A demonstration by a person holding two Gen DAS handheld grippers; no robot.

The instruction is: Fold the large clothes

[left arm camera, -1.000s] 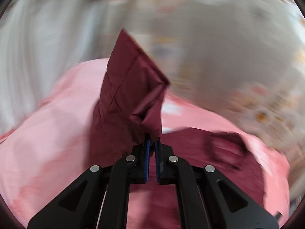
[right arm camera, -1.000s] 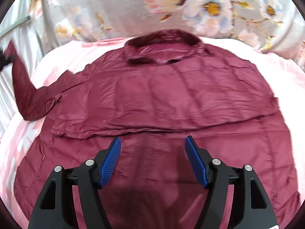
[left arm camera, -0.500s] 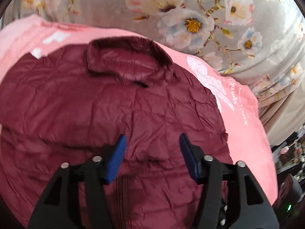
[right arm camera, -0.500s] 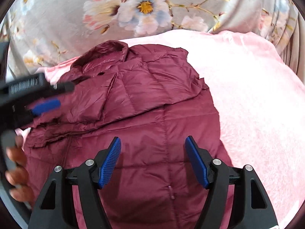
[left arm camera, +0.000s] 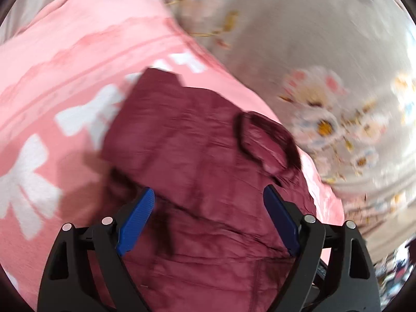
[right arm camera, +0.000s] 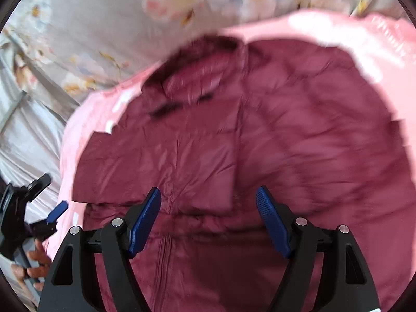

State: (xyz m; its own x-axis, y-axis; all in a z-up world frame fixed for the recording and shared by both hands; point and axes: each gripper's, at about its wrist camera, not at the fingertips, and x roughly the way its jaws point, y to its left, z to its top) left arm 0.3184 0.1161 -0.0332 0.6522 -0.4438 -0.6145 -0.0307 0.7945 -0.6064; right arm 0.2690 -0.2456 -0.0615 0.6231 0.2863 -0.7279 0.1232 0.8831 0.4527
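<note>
Below my left gripper [left arm camera: 209,200] lies a maroon quilted jacket [left arm camera: 202,156], spread on a pink blanket [left arm camera: 65,65] with white bow shapes. Its blue pads [left arm camera: 135,223] stand wide apart and have just been opening; nothing is pressed between them, so this gripper is released, with jacket fabric beneath the gap. Ahead of it and to the right I see the jacket's collar [left arm camera: 265,143], a dark-edged loop. Further ahead, a sleeve [left arm camera: 161,83] lies folded over the body of the jacket, its squared cuff end reaching towards the blanket. Beyond the blanket's edge, to the right, is grey bedding printed with pale flowers [left arm camera: 325,127]. This view is blurred.

Beneath my right gripper [right arm camera: 209,215] the same jacket [right arm camera: 286,143] fills most of the view. These jaws are also spread, have just been opening a little further, and grip nothing. Directly ahead of the gap lies the folded sleeve panel [right arm camera: 156,166], and the collar [right arm camera: 197,78] sits further ahead. Far to the left of this gripper, off the jacket's edge, I can see my left gripper [right arm camera: 56,212] held in a hand [right arm camera: 33,262]. Floral grey bedding [right arm camera: 78,26] lies ahead and to the left.
</note>
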